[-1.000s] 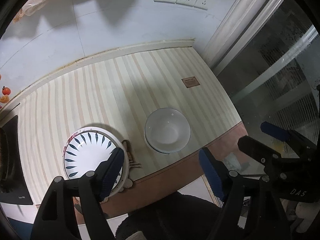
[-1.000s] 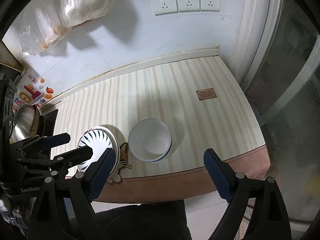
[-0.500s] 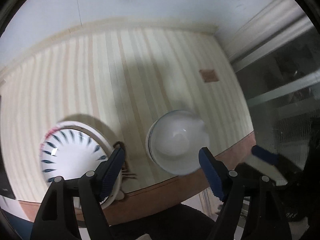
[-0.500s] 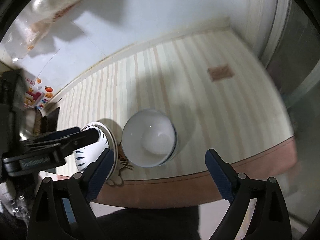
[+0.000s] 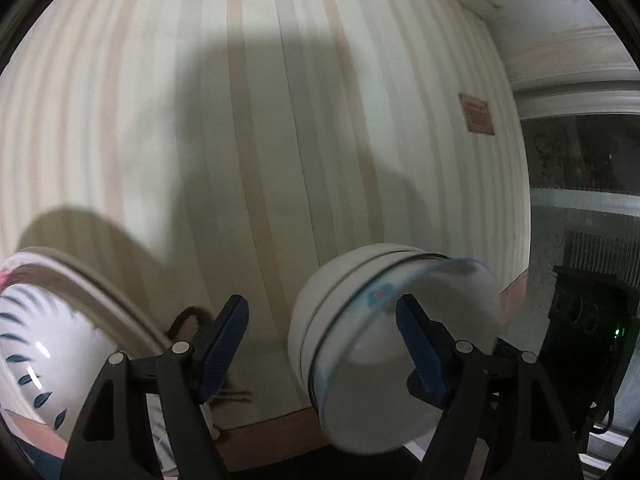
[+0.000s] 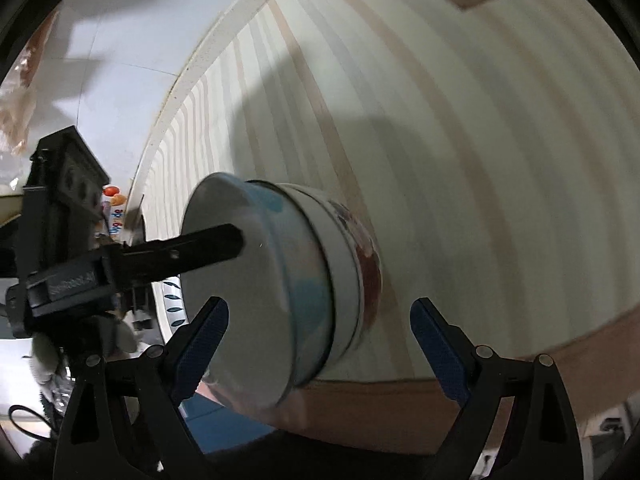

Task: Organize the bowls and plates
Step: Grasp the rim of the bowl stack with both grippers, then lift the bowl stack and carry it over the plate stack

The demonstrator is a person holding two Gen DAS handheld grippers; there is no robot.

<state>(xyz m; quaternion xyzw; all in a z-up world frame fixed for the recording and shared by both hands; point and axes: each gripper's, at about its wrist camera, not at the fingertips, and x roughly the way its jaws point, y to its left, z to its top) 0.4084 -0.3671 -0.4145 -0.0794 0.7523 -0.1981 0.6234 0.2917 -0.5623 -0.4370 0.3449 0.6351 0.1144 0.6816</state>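
Reaching for the stacked bowls (image 5: 360, 320) near the counter (image 5: 280, 120) edge beside the plates (image 5: 44, 336), left gripper (image 5: 320, 332) and right gripper (image 6: 320, 336) both open, empty; next, closing on a rim.

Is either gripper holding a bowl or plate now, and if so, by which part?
Nothing is held. The left gripper is open, one finger inside the bowls. The right gripper is open around them, not pressing.

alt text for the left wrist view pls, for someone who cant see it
The open left gripper hangs low over a striped counter, one finger inside the rim of a stack of white bowls. A white plate with blue leaf marks sits at lower left.
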